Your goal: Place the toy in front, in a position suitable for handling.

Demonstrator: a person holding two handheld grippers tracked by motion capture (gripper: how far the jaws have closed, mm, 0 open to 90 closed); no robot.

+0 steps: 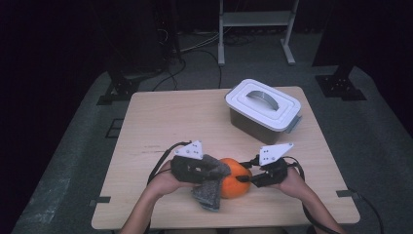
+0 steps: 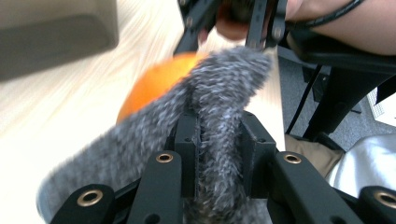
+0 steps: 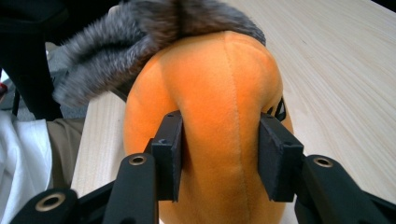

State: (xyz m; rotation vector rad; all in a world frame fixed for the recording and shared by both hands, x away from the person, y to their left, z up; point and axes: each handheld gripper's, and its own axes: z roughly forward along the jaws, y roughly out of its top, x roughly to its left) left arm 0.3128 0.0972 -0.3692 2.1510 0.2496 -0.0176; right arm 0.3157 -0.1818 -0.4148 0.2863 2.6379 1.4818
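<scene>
- My left hand-held gripper [image 1: 207, 170] lies low and level near the front edge of the bench, pointing right, its jaws pinched tight.
- My right hand-held gripper [image 1: 248, 178] faces it, pointing left, jaws part closed and clamped.
- I see both forearms coming in from below.

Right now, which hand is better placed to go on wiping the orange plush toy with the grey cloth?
The left. The left gripper is shut on the grey cloth, which lies over the orange plush toy. The right gripper is clamped on the toy's side and steadies it on the table.
</scene>
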